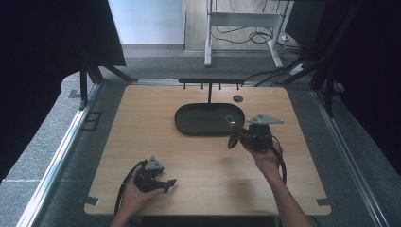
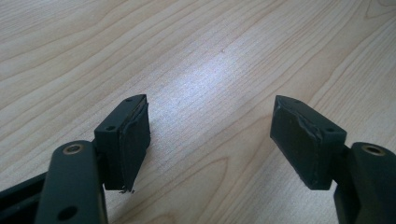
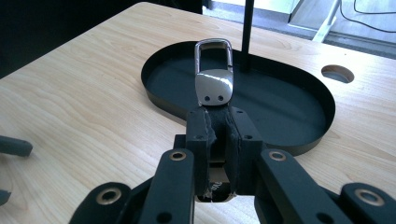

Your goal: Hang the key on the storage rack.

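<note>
At the lower left of the high view, the person's left hand (image 1: 135, 198) rests low on the light wooden table (image 1: 198, 161), holding the left gripper (image 1: 169, 183) pointed toward the right of the frame. In the left gripper view its two black jaws stand wide apart over bare wood grain, with nothing between them.

Farther up, right of centre, the right hand (image 1: 265, 158) comes in on a straight forearm from the bottom edge and holds the right gripper (image 1: 232, 137) raised, aimed toward the upper left, with the grey three-cornered plate (image 1: 265, 119) on top. In the right gripper view its jaws are pressed together on a shiny silver metal clip with a rectangular loop (image 3: 214, 70). The clip sticks up from between the pads, its loop end farthest from the jaws, and two small holes show in its rounded plate.

Beyond the clip lies a flat black oval tray with a low rim (image 3: 299, 144), the clip poised over its near edge. A thin black upright rod (image 3: 246, 35) rises from the tray and carries a black crossbar with small hooks (image 1: 210, 81) at the top centre.
</note>
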